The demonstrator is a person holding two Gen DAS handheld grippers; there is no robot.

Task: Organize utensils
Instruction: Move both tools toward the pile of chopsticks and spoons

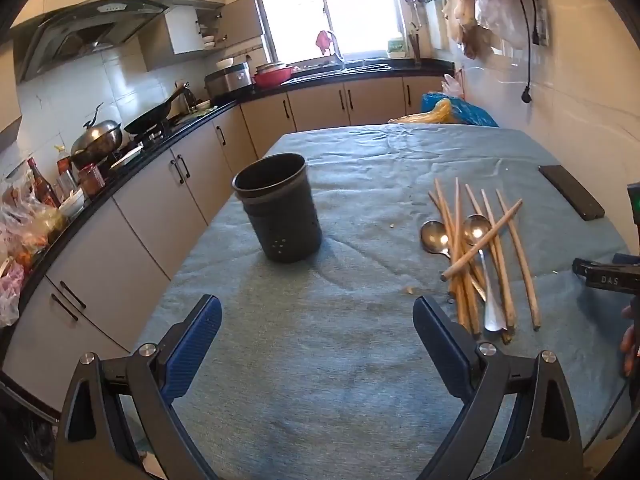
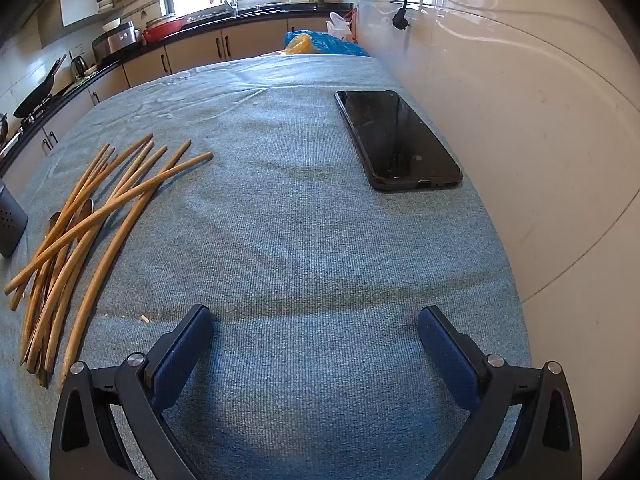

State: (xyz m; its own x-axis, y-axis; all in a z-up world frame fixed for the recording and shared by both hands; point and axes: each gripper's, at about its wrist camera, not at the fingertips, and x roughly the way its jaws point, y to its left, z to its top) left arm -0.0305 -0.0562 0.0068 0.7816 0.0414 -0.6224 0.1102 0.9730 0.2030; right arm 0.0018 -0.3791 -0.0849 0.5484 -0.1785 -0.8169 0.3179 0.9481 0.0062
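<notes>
A black utensil holder (image 1: 278, 208) stands upright and looks empty on the blue-grey cloth of the table (image 1: 340, 360). To its right lies a loose pile of several wooden chopsticks (image 1: 486, 256) over two metal spoons (image 1: 434, 237). My left gripper (image 1: 318, 320) is open and empty, hovering in front of the holder and left of the pile. In the right wrist view the chopsticks (image 2: 86, 236) lie at the left, with the holder's edge (image 2: 10, 224) beyond them. My right gripper (image 2: 316, 328) is open and empty above bare cloth, to the right of the pile.
A black phone (image 2: 396, 140) lies near the white wall on the right; it also shows in the left wrist view (image 1: 570, 196). A blue and yellow bag (image 1: 456, 110) sits behind the table's far edge. A kitchen counter with pans (image 1: 132, 128) runs along the left.
</notes>
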